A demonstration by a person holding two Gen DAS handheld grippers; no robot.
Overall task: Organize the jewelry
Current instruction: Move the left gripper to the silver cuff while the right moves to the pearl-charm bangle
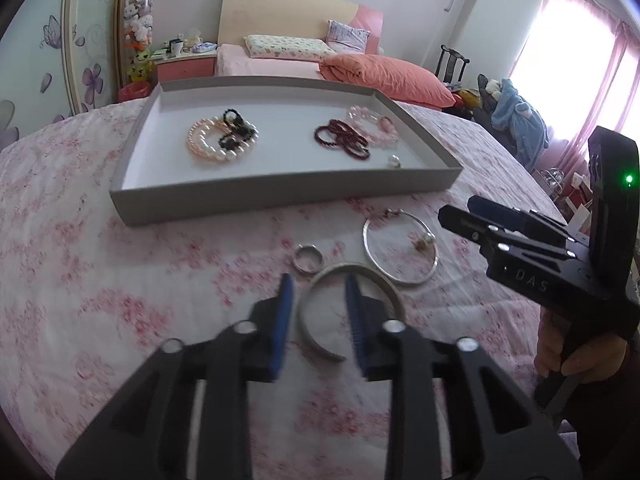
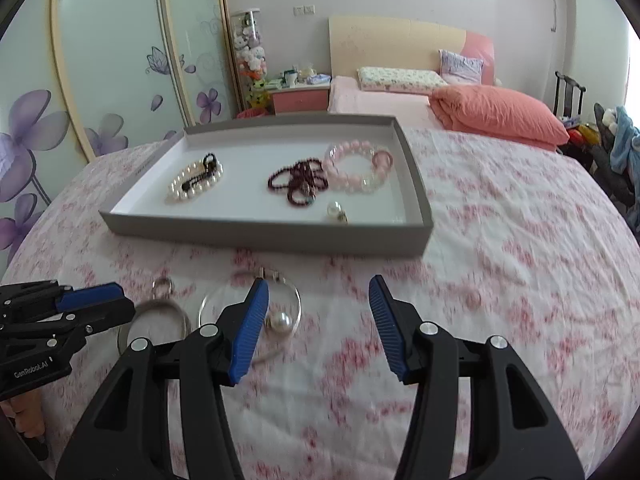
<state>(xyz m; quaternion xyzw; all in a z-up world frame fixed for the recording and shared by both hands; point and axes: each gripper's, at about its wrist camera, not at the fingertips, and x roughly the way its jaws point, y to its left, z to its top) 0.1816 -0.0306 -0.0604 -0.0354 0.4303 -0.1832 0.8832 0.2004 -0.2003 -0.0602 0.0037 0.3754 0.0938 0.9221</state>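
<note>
Two grippers work over a round counter (image 1: 100, 300) in a floral cloth. Grey tray (image 1: 280, 194) at centre holds pearl, dark-bead and pink-bead bracelets. Before it lie a thin hoop bangle (image 1: 400, 254), an open silver cuff (image 1: 316, 340) and a small ring (image 1: 306, 258). Left gripper (image 1: 318, 320): jaws part-open, empty, straddling the cuff's edge. Right gripper (image 2: 316, 328): jaws open, empty. Risk: smooth metal may slip off the pads or snag the neighbouring hoop.
</note>
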